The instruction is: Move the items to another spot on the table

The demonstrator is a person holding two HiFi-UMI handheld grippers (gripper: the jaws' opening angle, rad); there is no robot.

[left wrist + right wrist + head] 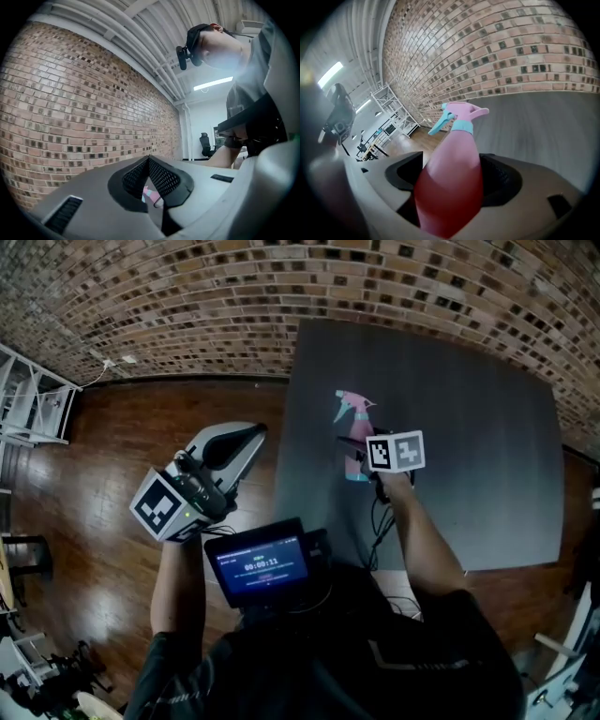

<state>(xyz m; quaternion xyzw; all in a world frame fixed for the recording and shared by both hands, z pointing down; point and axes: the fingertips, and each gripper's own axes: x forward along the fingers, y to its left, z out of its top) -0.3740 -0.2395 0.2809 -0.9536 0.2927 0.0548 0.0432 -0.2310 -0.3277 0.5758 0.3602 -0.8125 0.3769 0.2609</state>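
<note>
A pink spray bottle (353,426) with a teal trigger stands near the left part of the dark grey table (469,446). My right gripper (354,448) is shut on its lower body. In the right gripper view the bottle (452,173) fills the gap between the jaws, nozzle pointing left. My left gripper (249,433) hangs over the wooden floor, left of the table's edge, shut with nothing in it. In the left gripper view its gripper (149,161) has the mesh pads meeting, and a sliver of the pink bottle (150,194) shows beyond them.
A brick wall (281,287) runs behind the table. A white metal shelf (33,404) stands at the far left on the wooden floor (103,474). A small screen (264,563) sits at my chest, with cables trailing off the table's near edge.
</note>
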